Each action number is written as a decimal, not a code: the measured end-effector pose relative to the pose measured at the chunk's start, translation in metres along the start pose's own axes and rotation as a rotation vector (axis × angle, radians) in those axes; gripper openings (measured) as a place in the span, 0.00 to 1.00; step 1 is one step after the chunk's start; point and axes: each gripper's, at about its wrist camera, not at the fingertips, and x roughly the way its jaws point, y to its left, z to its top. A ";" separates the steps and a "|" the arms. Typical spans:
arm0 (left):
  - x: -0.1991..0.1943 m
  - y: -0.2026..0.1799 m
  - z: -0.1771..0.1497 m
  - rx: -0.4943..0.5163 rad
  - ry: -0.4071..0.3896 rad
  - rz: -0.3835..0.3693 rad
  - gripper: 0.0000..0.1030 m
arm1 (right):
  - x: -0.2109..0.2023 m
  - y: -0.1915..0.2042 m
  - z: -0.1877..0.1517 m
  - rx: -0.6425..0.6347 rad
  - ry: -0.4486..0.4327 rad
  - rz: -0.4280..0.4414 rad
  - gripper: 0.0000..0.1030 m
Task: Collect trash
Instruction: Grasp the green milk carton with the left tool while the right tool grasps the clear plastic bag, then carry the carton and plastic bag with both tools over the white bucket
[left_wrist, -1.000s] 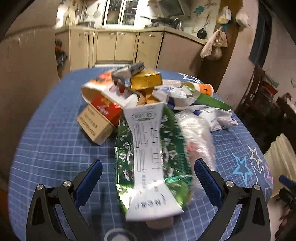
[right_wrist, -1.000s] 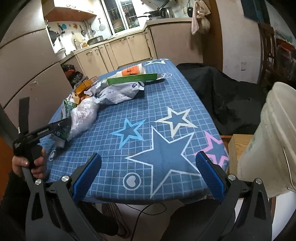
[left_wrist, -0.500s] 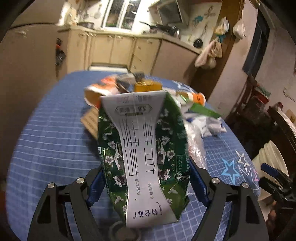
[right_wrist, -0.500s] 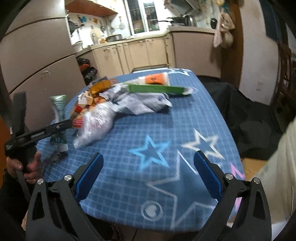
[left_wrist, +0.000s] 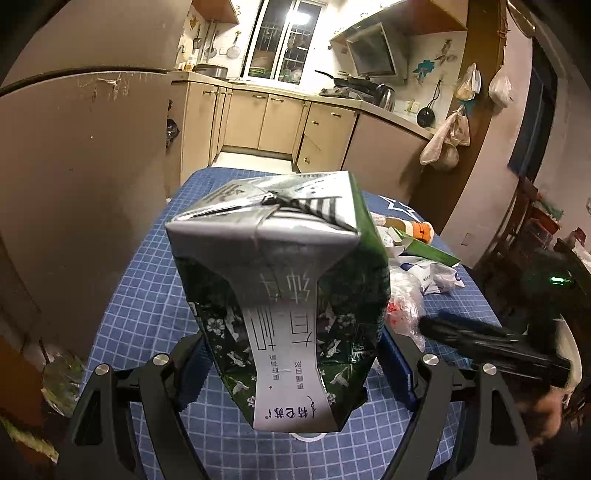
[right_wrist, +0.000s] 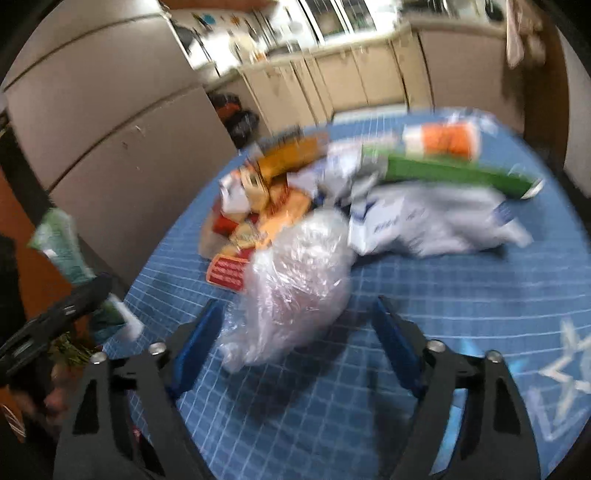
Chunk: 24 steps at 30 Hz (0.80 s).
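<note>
Crinkled clear plastic, the bunched bag lies on the blue grid tablecloth between the blue pads of the right tongs, whose jaws are closing but do not yet press it; it looks light, soft and slippery, so it is probably best pinched across its thick middle rather than by a loose edge. The left tongs grip the green-and-white milk carton by its lower sides, clear of the table; it seems light and stiff enough to hold, though dented. A second earlier both tongs stood wide open, the carton lay flat on the cloth, and the right tongs faced bare stars, far from the bag.
</note>
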 end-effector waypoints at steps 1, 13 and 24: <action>0.002 -0.001 0.000 0.004 0.001 0.000 0.78 | 0.007 -0.001 0.000 0.019 0.018 0.015 0.65; 0.012 -0.003 0.014 0.080 0.047 -0.076 0.78 | -0.007 0.016 -0.013 0.019 -0.043 -0.011 0.20; -0.005 -0.033 0.011 0.104 0.006 -0.060 0.77 | -0.085 0.023 -0.030 -0.081 -0.149 -0.170 0.19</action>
